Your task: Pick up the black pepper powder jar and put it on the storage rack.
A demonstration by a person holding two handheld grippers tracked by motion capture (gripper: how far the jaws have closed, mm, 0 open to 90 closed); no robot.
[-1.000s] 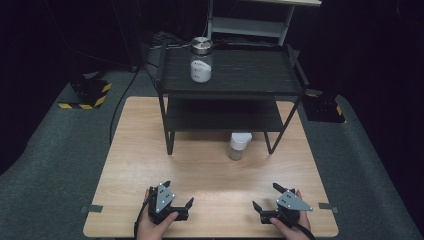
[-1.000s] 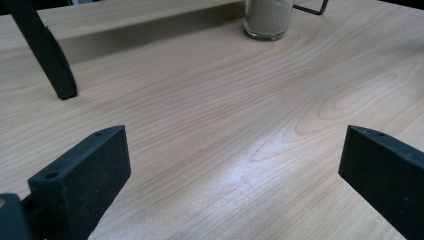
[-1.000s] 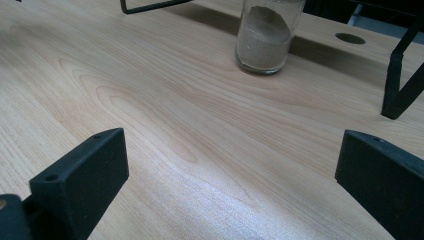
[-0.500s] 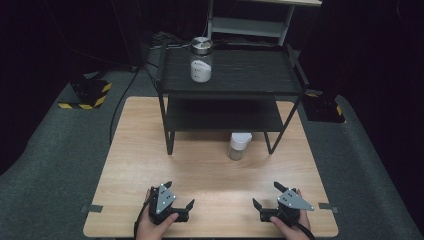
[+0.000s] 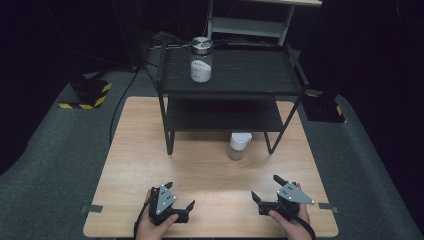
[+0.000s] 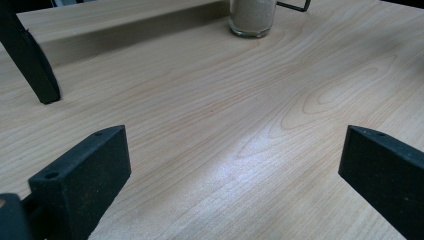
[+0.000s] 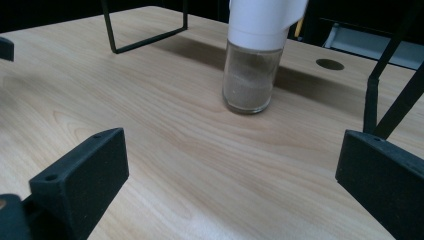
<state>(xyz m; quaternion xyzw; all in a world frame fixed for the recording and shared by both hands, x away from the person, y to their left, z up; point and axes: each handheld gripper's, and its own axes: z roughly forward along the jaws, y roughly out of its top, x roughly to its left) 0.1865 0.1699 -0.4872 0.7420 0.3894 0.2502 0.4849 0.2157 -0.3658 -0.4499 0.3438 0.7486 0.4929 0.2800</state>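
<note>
The white-capped jar of sandy powder stands upright on the wooden surface, straight ahead of the right gripper and well beyond its jaws, a little toward the left-hand jaw of the two in the right gripper view; those jaws are spread wide with nothing between them. In the left gripper view the same jar sits far ahead, roughly midway between the jaws, and the left gripper also has its jaws spread wide and empty over bare wood. The jar lies just in front of the black two-tier shelf, whose top carries a metal-lidded jar. Compared with half a second earlier, both grippers sit in nearly the same spots near the front edge, and the jar has not moved.
</note>
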